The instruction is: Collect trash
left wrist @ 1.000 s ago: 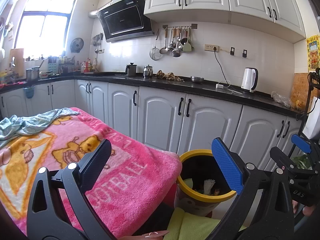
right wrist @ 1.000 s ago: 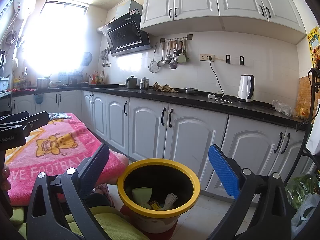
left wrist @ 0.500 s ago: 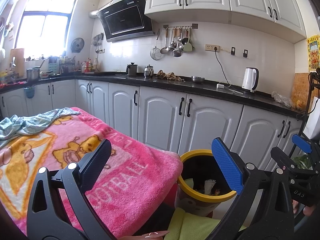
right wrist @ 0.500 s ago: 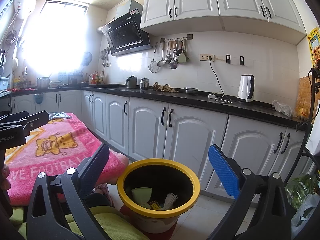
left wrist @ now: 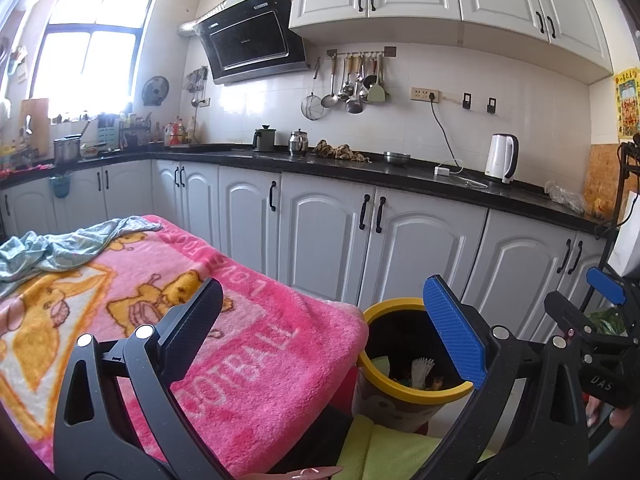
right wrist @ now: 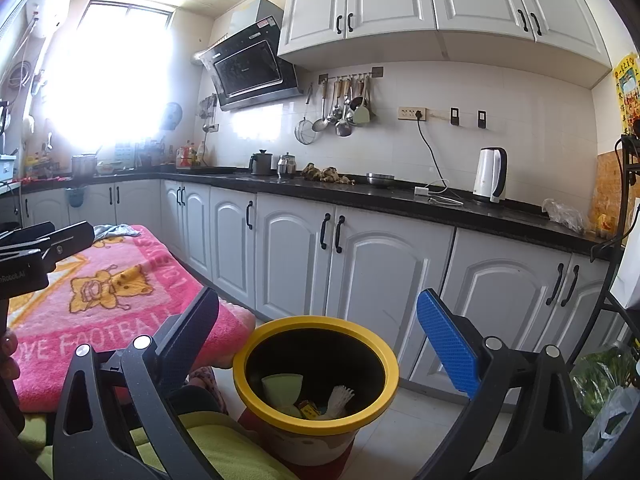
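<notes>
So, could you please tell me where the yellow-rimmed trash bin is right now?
The trash bin stands on the floor, low and central in the right wrist view, just right of the pink blanket and before the white cabinets.

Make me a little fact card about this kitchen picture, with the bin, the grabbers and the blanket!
bin: yellow-rimmed round trash bin on the floor beside the table
in bin: pale green cup, white frilly scrap
blanket: pink fleece cartoon blanket covering the table
on blanket: crumpled light blue cloth
left gripper: open, empty
right gripper: open, empty, over the bin
</notes>
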The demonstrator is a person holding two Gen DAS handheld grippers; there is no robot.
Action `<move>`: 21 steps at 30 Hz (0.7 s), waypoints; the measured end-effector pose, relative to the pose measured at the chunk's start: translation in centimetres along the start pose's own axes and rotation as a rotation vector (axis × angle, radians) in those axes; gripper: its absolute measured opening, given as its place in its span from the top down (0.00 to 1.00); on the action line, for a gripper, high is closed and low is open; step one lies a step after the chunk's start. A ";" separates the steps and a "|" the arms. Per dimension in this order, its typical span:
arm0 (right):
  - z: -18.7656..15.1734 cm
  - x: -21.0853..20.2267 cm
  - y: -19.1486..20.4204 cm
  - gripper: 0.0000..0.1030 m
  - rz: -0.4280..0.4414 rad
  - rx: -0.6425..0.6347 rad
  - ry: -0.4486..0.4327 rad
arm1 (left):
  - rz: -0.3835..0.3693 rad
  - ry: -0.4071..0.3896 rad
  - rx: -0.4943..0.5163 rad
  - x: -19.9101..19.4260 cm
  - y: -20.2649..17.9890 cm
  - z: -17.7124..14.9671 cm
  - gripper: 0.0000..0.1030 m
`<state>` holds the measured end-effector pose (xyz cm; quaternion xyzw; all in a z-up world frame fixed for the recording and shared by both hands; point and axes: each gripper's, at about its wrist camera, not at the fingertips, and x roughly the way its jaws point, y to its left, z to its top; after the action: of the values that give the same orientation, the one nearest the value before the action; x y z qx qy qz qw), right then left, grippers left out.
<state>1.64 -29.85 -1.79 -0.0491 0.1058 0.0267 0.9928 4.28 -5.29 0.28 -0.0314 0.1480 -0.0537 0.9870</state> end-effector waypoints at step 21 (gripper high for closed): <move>3.6 3.2 7.7 0.06 0.226 -0.102 -0.002 | 0.144 0.091 -0.195 -1.0 9.1 0.0 0.10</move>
<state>4.99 -21.66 0.29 -0.0871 0.1082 0.1439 0.9798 4.23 3.82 -0.17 -0.1139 0.1989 0.0304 0.9729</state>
